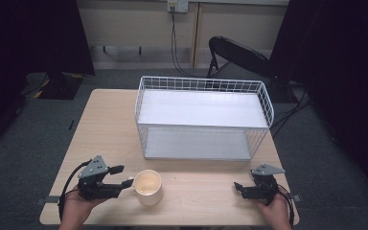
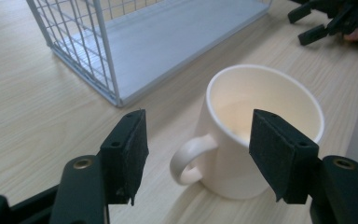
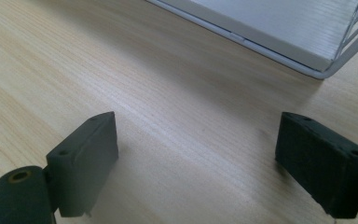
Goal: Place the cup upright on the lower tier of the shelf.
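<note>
**Two grippers spread wide on the worktop, a mug at the left one**

Two hand-held grippers sit at the near edge of the pale wooden worktop (image 1: 105, 124). At the left, the left gripper (image 1: 120, 176) is held in the person's left hand (image 1: 79, 203), its jaws spread apart and pointing toward a cream mug (image 1: 148, 187). In the left gripper view the mug stands upright just ahead of the open jaws, its handle turned toward the gripper and lying in the gap between them; neither pad touches it. The mug looks empty.

Behind the mug, toward the middle and far side of the worktop, stands a white wire basket (image 1: 203, 85) with a flat white floor, its open front facing the person.

At the right, the right gripper (image 1: 240, 188) rests in the person's right hand (image 1: 275, 208), well apart from the mug. Its jaws are also spread, with bare wood between them and the basket's near corner ahead.
</note>
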A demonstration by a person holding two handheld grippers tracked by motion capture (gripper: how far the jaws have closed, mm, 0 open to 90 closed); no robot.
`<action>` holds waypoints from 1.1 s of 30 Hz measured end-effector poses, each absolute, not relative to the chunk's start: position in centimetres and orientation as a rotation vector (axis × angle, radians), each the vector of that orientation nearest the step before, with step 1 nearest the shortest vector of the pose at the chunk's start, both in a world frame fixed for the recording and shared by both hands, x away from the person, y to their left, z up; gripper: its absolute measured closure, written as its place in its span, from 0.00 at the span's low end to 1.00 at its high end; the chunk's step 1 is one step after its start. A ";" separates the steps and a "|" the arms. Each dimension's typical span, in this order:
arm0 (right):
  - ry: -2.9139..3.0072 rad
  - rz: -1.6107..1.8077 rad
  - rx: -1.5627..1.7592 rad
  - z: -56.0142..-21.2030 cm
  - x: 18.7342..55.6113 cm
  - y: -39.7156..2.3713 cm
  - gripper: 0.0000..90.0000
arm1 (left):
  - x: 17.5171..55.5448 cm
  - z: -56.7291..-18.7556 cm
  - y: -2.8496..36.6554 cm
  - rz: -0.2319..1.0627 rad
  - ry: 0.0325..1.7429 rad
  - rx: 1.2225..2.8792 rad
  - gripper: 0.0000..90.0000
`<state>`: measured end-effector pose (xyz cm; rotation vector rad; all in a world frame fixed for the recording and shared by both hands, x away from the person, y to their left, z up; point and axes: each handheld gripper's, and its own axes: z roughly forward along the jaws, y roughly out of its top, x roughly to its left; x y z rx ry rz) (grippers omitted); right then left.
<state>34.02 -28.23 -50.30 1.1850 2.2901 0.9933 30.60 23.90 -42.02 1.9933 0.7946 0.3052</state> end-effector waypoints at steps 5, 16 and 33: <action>2.290 0.993 1.186 -50.3 34.0 -28.2 0.14 | 31.0 -41.5 22.7 0.289 0.778 2.025 0.43; 2.287 0.994 1.189 -50.3 34.0 -28.2 0.14 | 31.5 -41.9 20.9 0.284 0.778 2.057 0.45; 2.287 0.994 1.190 -50.3 34.0 -28.2 0.14 | 32.2 -43.3 19.7 0.267 0.816 2.117 0.60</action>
